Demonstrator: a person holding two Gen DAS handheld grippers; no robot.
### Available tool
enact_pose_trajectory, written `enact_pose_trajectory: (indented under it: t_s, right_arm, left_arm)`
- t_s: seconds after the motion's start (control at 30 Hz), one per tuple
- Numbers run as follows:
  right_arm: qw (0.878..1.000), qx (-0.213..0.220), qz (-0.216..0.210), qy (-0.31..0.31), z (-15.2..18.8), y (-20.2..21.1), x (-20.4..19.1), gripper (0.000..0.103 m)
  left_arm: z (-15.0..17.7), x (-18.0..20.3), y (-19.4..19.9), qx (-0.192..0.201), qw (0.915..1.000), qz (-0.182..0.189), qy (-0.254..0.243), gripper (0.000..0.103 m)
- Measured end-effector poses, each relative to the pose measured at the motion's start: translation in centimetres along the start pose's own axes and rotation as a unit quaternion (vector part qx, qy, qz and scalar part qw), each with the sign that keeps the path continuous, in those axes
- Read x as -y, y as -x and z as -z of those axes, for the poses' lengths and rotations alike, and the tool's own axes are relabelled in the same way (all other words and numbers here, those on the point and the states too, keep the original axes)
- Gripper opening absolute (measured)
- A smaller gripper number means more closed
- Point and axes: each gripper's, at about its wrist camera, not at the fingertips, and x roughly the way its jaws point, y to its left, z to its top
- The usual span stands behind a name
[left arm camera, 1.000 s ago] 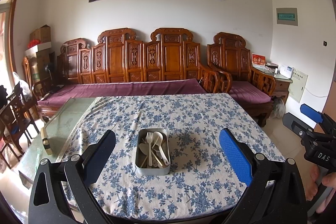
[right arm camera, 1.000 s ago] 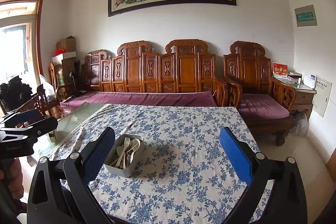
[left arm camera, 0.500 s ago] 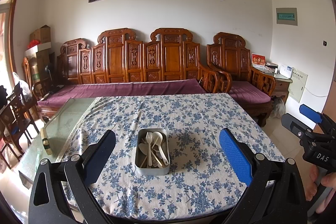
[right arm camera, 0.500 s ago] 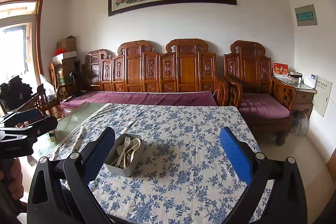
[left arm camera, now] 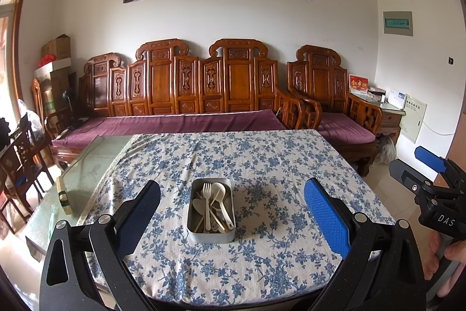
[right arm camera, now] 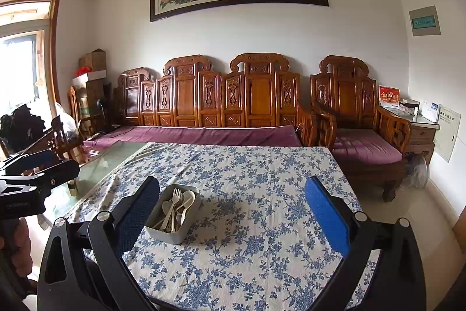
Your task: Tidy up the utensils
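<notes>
A grey metal tin [left arm camera: 211, 233] stands near the front middle of the table; it also shows in the right wrist view [right arm camera: 170, 233]. It holds several cream plastic utensils, among them a fork [left arm camera: 207, 198] and a spoon [left arm camera: 219, 191]. My left gripper [left arm camera: 231, 216] is open and empty, held back from the table's front edge with the tin straight ahead between its fingers. My right gripper [right arm camera: 231, 216] is open and empty, also back from the edge, with the tin ahead on its left.
The table carries a blue floral cloth [left arm camera: 262, 165]; bare glass [left arm camera: 84, 174] shows at its left, with a small bottle [left arm camera: 63, 198] there. A carved wooden sofa [left arm camera: 186, 95] stands behind, an armchair [left arm camera: 335, 107] at the right, and dark chairs [left arm camera: 20, 153] at the left.
</notes>
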Motion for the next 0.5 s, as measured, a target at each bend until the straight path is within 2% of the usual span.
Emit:
enact_pose_trajectory:
  t_s: [0.5]
  right_arm:
    - [1.0, 0.0, 0.0, 0.0, 0.33, -0.02, -0.07, 0.1]
  left_arm:
    - [0.03, 0.05, -0.03, 0.0, 1.0, 0.003, -0.001, 0.095]
